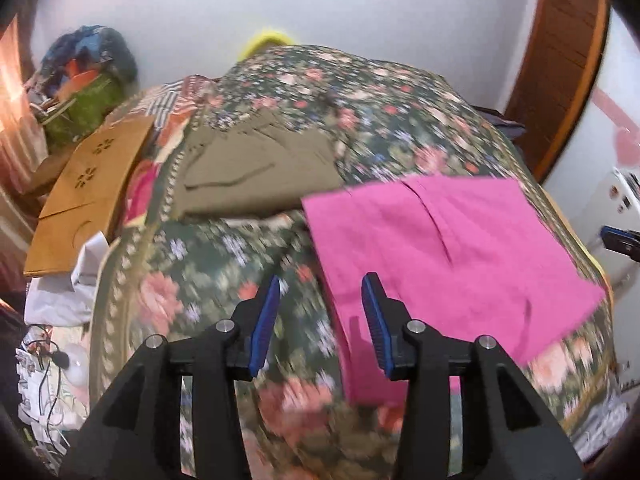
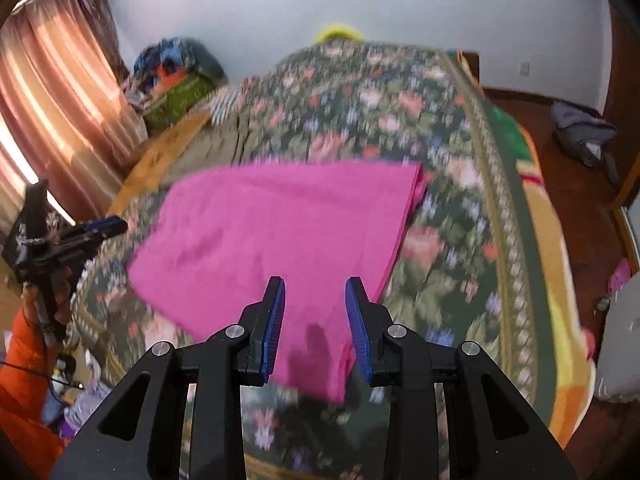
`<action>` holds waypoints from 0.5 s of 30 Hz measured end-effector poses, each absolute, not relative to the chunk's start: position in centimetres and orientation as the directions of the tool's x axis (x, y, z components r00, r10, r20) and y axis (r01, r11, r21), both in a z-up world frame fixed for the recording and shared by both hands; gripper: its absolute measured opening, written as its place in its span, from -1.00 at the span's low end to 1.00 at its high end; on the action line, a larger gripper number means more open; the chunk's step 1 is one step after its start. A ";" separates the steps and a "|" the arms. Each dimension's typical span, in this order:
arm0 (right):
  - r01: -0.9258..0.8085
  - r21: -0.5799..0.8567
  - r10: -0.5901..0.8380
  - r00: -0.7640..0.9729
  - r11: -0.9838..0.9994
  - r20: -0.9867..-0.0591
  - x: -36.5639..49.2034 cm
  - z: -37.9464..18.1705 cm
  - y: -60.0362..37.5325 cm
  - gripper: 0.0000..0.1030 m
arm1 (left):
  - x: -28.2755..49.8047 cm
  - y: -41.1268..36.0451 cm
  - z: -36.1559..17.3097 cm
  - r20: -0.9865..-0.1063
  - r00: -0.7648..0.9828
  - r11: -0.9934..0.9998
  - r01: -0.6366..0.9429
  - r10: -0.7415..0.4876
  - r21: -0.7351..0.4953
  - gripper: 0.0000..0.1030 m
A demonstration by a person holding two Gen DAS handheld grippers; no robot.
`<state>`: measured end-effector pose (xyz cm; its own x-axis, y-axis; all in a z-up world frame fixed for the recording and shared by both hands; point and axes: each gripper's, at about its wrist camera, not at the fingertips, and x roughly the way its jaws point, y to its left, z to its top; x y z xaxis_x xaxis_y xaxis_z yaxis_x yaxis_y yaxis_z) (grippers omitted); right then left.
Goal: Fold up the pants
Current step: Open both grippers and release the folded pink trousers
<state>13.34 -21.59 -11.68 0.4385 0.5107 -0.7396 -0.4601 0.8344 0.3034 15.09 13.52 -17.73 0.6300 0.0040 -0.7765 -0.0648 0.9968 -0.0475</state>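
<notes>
The bright pink cloth pants [image 2: 276,224] lie flat on the dark green floral bedspread [image 2: 452,248], already doubled into a broad slab with one narrower end reaching toward the near edge of the bed. In the right wrist view the right gripper [image 2: 315,320] hangs over that near end with its blue-padded jaws parted a moderate way; the cloth shows between them, but the pads do not look pressed on it. In the left wrist view the left gripper [image 1: 320,320] is likewise partly open and empty, hovering over bare bedspread just beside the pants' left edge. The fabric looks thin, soft and light, so it should bend with almost no resistance, sag from any single pinch and let its layers slide apart. The safest hold is probably at the two near corners, one per gripper, pinching through all layers at once and lifting evenly so the edge stays straight. A folded olive-brown garment [image 1: 256,168] lies well apart, farther up the bed.
</notes>
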 end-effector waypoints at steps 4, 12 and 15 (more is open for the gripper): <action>-0.471 0.245 0.484 0.496 0.848 -0.721 15.6 -10.4 -21.2 -0.33 | 18.3 14.6 -17.6 -0.773 0.635 0.992 -0.094 -0.003 -0.082 0.23; -0.430 0.187 0.415 0.530 0.883 -0.740 22.6 -12.2 -20.6 -0.32 | 24.7 15.4 -19.2 -0.788 0.614 0.983 -0.112 -0.047 -0.146 0.23; -0.403 0.211 0.410 0.510 0.891 -0.756 24.8 -14.1 -20.6 -0.32 | 26.0 15.4 -20.7 -0.806 0.588 0.980 -0.111 -0.069 -0.165 0.23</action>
<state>24.81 -20.58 -14.07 0.5105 0.4100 -0.7559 -0.4028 0.8906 0.2110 25.97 15.39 -20.72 0.5879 -0.0690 -0.8060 -0.1110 0.9801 -0.1648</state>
